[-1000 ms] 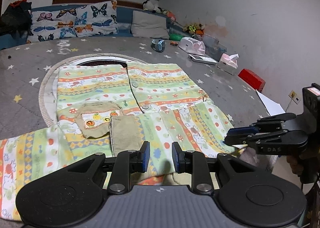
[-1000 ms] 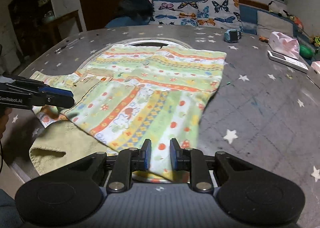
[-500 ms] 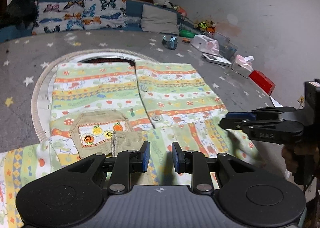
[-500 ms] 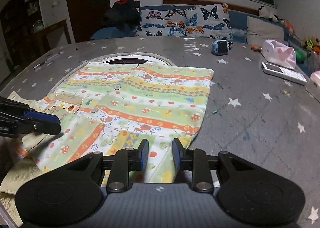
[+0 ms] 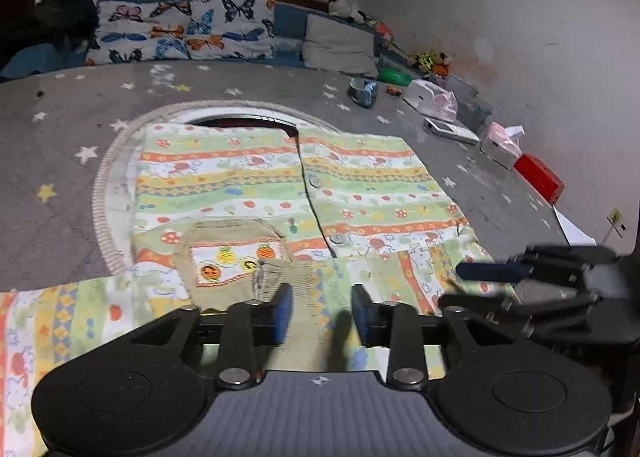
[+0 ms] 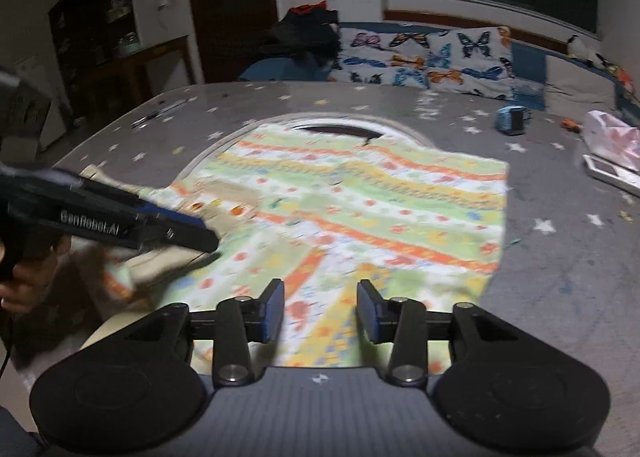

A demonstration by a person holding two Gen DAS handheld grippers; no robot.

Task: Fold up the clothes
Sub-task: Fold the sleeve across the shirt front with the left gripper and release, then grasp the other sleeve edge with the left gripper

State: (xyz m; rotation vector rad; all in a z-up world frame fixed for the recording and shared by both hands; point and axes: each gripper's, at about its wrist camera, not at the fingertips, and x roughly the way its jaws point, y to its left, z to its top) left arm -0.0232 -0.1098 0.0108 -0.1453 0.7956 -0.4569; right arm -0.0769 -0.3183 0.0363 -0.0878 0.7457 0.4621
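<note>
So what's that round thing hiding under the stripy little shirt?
Only a ribbed beige rim curving past the shirt on one side, plus a dark crescent beyond the collar edge, all on the star-patterned cover. The shirt covers the rest, so what it is stays unclear.

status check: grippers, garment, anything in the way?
Left gripper open, right gripper open, both low over the near hem. Striped shirt flat on the bed, sleeve folded across front. Nothing on the shirt.

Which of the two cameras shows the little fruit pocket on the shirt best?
The left wrist view. There the pocket sits sharp and close, its fruit patches easy to make out. In the right wrist view the pocket is small, blurred, and partly behind the left gripper.
</note>
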